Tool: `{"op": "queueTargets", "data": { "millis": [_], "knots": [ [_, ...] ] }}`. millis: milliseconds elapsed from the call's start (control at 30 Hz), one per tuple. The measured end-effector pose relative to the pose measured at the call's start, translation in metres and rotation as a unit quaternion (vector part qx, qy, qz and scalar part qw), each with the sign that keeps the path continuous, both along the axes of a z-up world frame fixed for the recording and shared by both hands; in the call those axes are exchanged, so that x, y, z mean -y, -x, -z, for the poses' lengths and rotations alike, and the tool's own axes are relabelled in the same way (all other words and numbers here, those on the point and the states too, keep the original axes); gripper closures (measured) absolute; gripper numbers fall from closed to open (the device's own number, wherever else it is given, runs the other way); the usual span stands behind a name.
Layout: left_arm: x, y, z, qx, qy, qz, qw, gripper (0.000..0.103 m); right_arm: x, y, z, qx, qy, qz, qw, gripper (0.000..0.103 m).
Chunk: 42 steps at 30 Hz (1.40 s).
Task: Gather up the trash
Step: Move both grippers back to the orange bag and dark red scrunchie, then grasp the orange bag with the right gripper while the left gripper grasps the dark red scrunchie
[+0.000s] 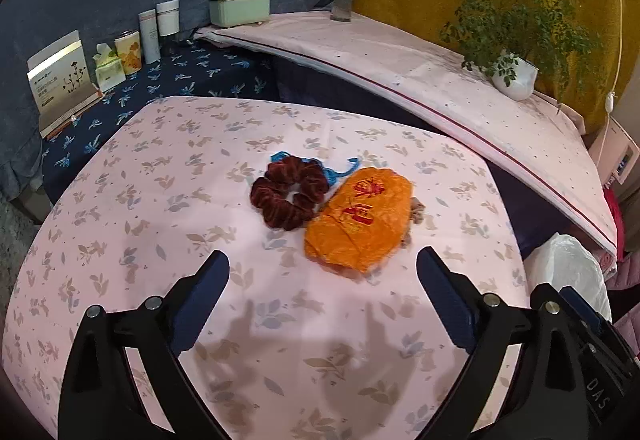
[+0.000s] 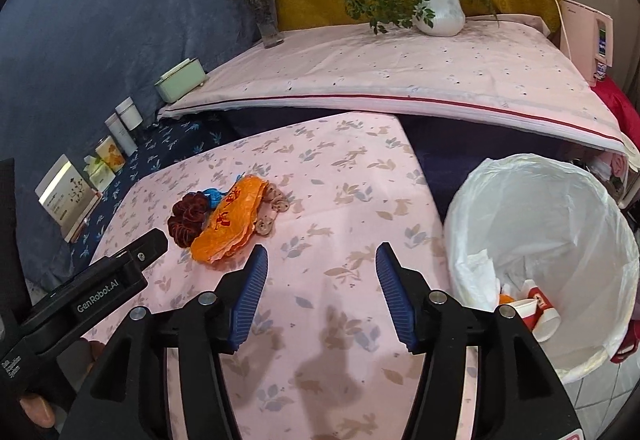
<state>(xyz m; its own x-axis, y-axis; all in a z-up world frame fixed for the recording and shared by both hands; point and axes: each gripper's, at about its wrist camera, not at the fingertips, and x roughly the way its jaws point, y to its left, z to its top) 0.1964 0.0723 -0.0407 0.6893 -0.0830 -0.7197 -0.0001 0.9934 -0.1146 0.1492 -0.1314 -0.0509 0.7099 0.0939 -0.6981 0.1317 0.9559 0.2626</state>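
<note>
An orange wrapper with red characters (image 1: 358, 218) lies on the pink floral table (image 1: 160, 240), touching a dark red scrunchie (image 1: 288, 198) with a blue scrap (image 1: 332, 172) behind it. Beige patterned pieces (image 2: 276, 206) peek out beside the wrapper (image 2: 230, 226). My left gripper (image 1: 322, 280) is open and empty, just short of the wrapper. My right gripper (image 2: 320, 272) is open and empty over the table, right of the pile. A bin lined with a white bag (image 2: 560, 208) stands at the table's right and holds paper cups (image 2: 534, 310) and tissue.
A shelf on the left holds a card box (image 1: 60, 80), a tissue pack, a tin and bottles. A raised ledge (image 1: 440, 88) behind holds a green box (image 1: 240, 8), a flower vase and a potted plant (image 2: 440, 14). The left gripper's body (image 2: 92, 300) shows at the right wrist view's left.
</note>
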Motion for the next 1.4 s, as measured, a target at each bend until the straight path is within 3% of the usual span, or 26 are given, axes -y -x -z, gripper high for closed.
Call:
{"op": "queueTargets", "data": {
  "millis": [200, 367, 767, 933, 1067, 1133, 1333, 1400],
  "knots": [
    [-0.041, -0.024, 0.013, -0.014, -0.027, -0.031, 0.9991, 0.007, -0.032, -0.032, 0.014, -0.018, -0.010, -0.022, 1.000, 0.048],
    [-0.069, -0.045, 0.022, -0.021, -0.013, -0.047, 0.9986, 0.007, -0.055, -0.058, 0.027, -0.034, -0.015, -0.032, 0.999, 0.048],
    [-0.071, -0.098, 0.044, -0.039, 0.020, -0.023, 0.9988, 0.009, -0.086, -0.099, 0.058, -0.066, -0.011, -0.043, 0.997, 0.048],
    [-0.061, -0.112, 0.061, -0.064, 0.035, -0.002, 0.9973, 0.034, -0.090, -0.105, 0.066, -0.074, -0.006, -0.048, 0.996, 0.049],
    [-0.054, -0.116, 0.073, -0.080, 0.036, 0.009, 0.9961, 0.052, -0.091, -0.107, 0.072, -0.079, -0.007, -0.053, 0.995, 0.064],
    [-0.053, -0.115, 0.078, -0.087, 0.045, 0.015, 0.9951, 0.069, -0.091, -0.107, 0.074, -0.080, -0.009, -0.054, 0.995, 0.070],
    [-0.050, -0.104, 0.072, -0.083, 0.052, 0.020, 0.9950, 0.086, -0.092, -0.101, 0.071, -0.074, -0.006, -0.060, 0.995, 0.100],
    [-0.050, -0.099, 0.068, -0.081, 0.060, 0.020, 0.9947, 0.087, -0.092, -0.095, 0.065, -0.067, -0.005, -0.062, 0.996, 0.100]
  ]
}}
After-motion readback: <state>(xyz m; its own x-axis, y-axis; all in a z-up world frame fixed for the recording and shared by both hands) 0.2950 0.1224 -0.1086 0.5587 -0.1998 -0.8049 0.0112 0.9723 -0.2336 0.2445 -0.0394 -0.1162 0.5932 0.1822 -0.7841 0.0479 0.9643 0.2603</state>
